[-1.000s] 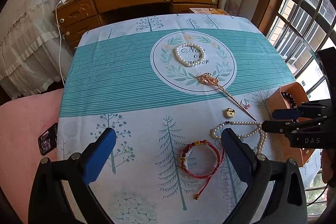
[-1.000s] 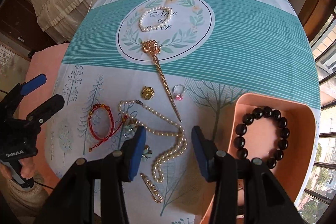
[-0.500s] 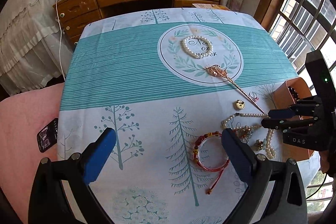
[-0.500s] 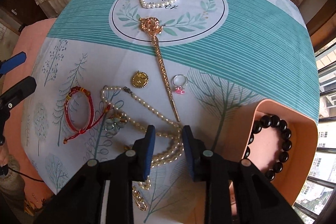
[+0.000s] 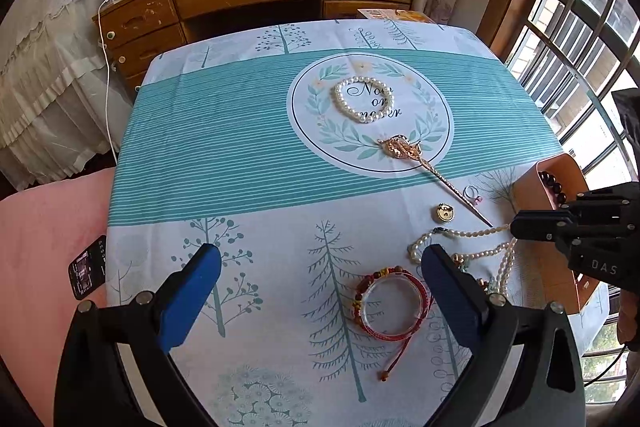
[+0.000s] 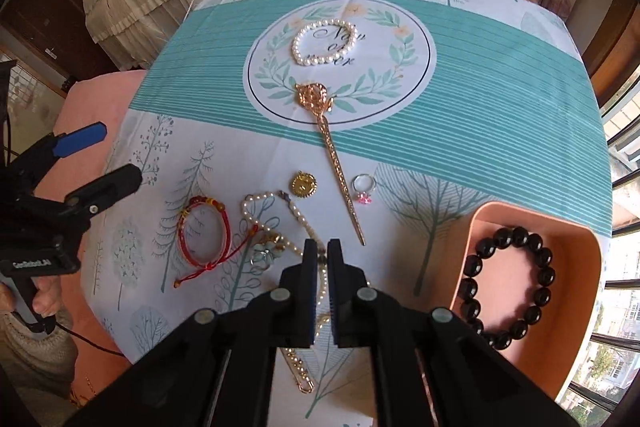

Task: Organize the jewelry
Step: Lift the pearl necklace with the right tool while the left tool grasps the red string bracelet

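1. Pearl strands of the long pearl necklace (image 6: pixel 298 217) sit pinched in my right gripper (image 6: pixel 322 253), which is clenched on them above the counter (image 6: pixel 500 131)
2. My left gripper (image 5: pixel 320 279) is released, fingers wide apart, hovering over the tree-print cloth with nothing between them
3. The red cord bracelet (image 6: pixel 204 241) lies just left of the necklace
4. The peach tray (image 6: pixel 576 327) at the counter's right edge holds the black bead bracelet (image 6: pixel 520 287)
5. The gold hairpin (image 6: pixel 332 151), pink-stone ring (image 6: pixel 364 189), gold pendant (image 6: pixel 303 185) and pearl bracelet (image 6: pixel 324 43) lie loose farther up
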`<control>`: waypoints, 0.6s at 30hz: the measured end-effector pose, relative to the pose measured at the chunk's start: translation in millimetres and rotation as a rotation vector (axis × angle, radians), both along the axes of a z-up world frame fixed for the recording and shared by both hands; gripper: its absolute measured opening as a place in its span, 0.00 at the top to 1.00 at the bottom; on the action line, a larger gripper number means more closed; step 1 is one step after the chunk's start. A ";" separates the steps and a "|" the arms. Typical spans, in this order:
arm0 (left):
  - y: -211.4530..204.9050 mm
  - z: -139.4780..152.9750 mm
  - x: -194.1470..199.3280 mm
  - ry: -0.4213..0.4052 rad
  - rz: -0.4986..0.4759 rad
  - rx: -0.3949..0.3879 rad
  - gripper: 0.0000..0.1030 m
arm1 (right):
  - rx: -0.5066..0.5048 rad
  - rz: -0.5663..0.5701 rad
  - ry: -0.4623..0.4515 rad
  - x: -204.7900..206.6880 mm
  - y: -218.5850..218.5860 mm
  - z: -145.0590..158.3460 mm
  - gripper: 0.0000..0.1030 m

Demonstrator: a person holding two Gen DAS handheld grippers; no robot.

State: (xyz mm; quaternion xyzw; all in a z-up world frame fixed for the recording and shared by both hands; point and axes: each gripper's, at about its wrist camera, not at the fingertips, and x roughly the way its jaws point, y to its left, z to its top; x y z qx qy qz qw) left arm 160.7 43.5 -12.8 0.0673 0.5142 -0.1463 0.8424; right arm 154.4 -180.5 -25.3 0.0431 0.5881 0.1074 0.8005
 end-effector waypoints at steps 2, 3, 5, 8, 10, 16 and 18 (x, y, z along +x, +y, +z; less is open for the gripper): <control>-1.9 -2.0 -0.8 0.007 -0.004 0.001 0.04 | 0.008 0.003 -0.023 -1.5 3.0 7.8 0.95; -3.0 -4.1 -1.6 0.014 -0.009 0.002 0.04 | 0.019 0.001 -0.031 -3.2 1.7 11.9 0.95; -5.3 -10.0 -3.5 0.031 -0.019 0.010 0.04 | 0.033 0.002 -0.052 -4.2 3.0 20.1 0.95; -7.6 -22.9 -5.8 0.068 -0.040 0.033 0.04 | 0.059 -0.001 -0.084 -6.6 4.0 32.1 0.95; -8.5 -31.0 -8.3 0.081 -0.060 0.052 0.04 | 0.075 0.000 -0.106 -9.6 5.0 38.7 0.95; -15.4 -54.6 -14.5 0.113 -0.121 0.133 0.25 | 0.125 -0.015 -0.185 -13.9 1.7 65.9 0.96; -17.0 -62.7 -12.7 0.140 -0.124 0.147 0.35 | 0.142 -0.022 -0.204 -14.8 -0.5 73.6 0.96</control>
